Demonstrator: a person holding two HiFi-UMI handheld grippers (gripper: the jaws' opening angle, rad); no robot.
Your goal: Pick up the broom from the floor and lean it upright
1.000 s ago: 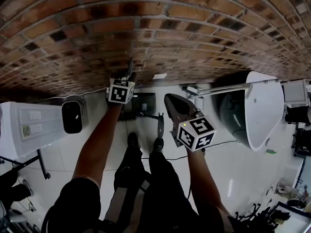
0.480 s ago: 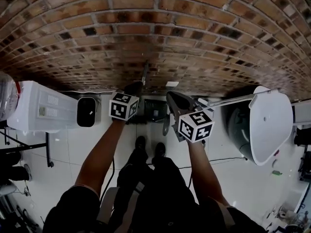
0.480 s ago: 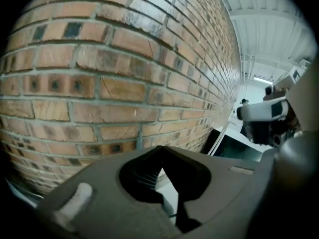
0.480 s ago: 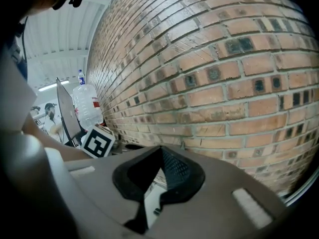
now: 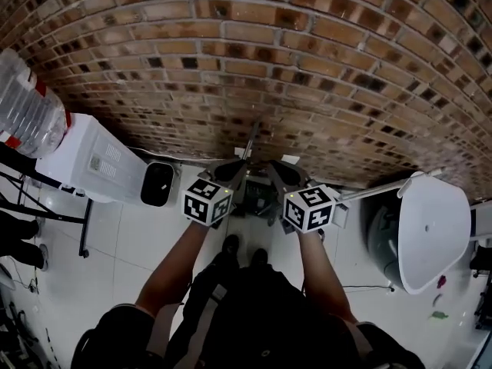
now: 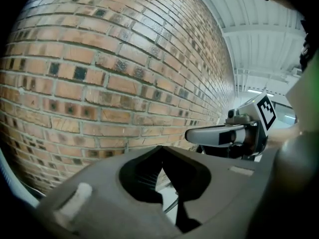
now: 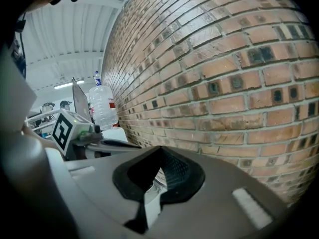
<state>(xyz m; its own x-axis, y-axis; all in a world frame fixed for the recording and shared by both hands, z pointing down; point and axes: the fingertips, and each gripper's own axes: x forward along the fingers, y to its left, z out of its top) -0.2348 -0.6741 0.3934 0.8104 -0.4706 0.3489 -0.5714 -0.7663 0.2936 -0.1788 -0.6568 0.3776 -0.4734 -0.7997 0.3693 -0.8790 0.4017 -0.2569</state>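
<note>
The broom stands against the brick wall. Its thin grey handle [image 5: 250, 141] slants up the bricks, and its dark lower end [image 5: 257, 194] rests on the floor by the wall's foot. My left gripper [image 5: 229, 174] hangs just left of the handle and apart from it. In the left gripper view [image 6: 160, 151] its jaws are shut tip to tip with nothing held, and a thin rod [image 6: 172, 205] shows through the gap below. My right gripper [image 5: 281, 172] is close on the handle's right, its jaws [image 7: 159, 151] also shut and empty.
A white water dispenser [image 5: 88, 160] with a clear bottle [image 5: 27, 98] stands at the left, a black bin [image 5: 156, 183] beside it. A white round tabletop [image 5: 432, 229] is at the right. My shoes [image 5: 231, 244] are on the white tiles below the grippers.
Both grippers have risen from near the floor and drawn together. The left one has come away from the handle, which stays against the wall. The head view has lifted.
</note>
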